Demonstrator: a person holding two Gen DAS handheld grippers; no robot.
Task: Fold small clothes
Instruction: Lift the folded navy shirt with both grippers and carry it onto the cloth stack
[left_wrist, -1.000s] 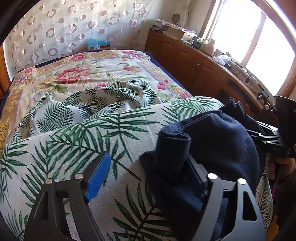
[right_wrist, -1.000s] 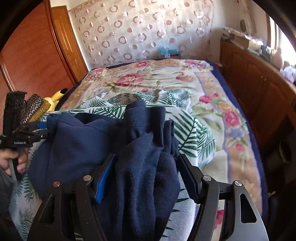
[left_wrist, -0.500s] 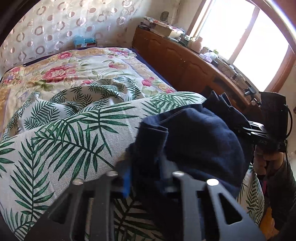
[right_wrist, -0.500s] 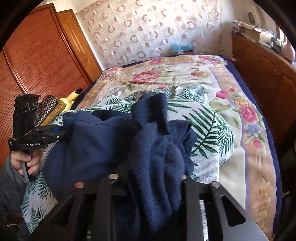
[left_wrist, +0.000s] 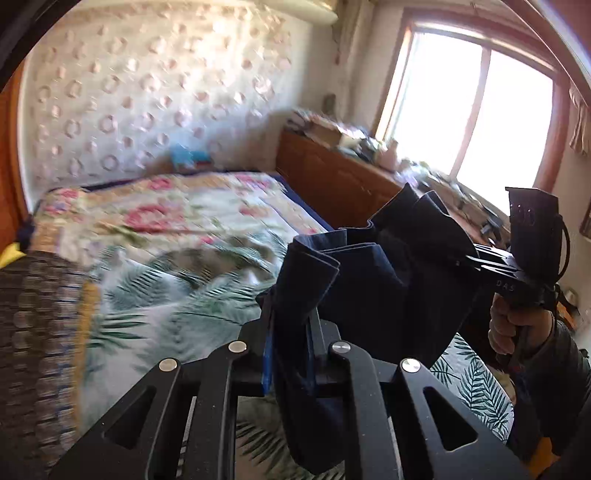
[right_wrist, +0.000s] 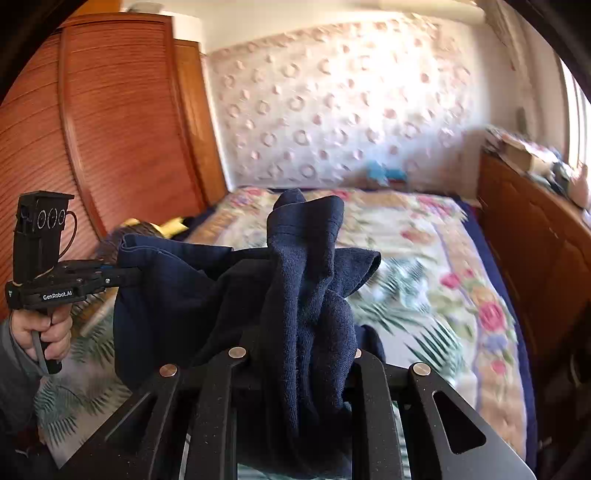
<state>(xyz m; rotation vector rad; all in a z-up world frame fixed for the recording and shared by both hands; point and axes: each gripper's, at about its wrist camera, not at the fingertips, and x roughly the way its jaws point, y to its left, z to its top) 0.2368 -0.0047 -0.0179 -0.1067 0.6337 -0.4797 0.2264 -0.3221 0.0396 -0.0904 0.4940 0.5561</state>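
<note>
The bed (left_wrist: 166, 221) is smeared by motion blur in both views, so its floral cover and the palm-leaf sheet (left_wrist: 177, 295) on it read only as soft patches. A brown patterned mass at the left edge of the left wrist view is too blurred to name; it may be a cushion. The lower ends of the garment (left_wrist: 388, 280) are cut off behind the gripper frames in both views.

The garment, dark navy, hangs above the bed, stretched between the 2 grippers. The left gripper (left_wrist: 290, 354) has just been closing and its jaws now pinch a bunched edge of the cloth between them, the fabric rising above the fingertips and drooping below. The right gripper (right_wrist: 299, 354) has likewise just been closing and clamps a thick gathered fold, which stands up over the jaws. In the right wrist view the left gripper appears left of the garment, held by a hand (right_wrist: 48, 332), biting the cloth's far corner. The cabinet (left_wrist: 332, 177) stands right of the bed
</note>
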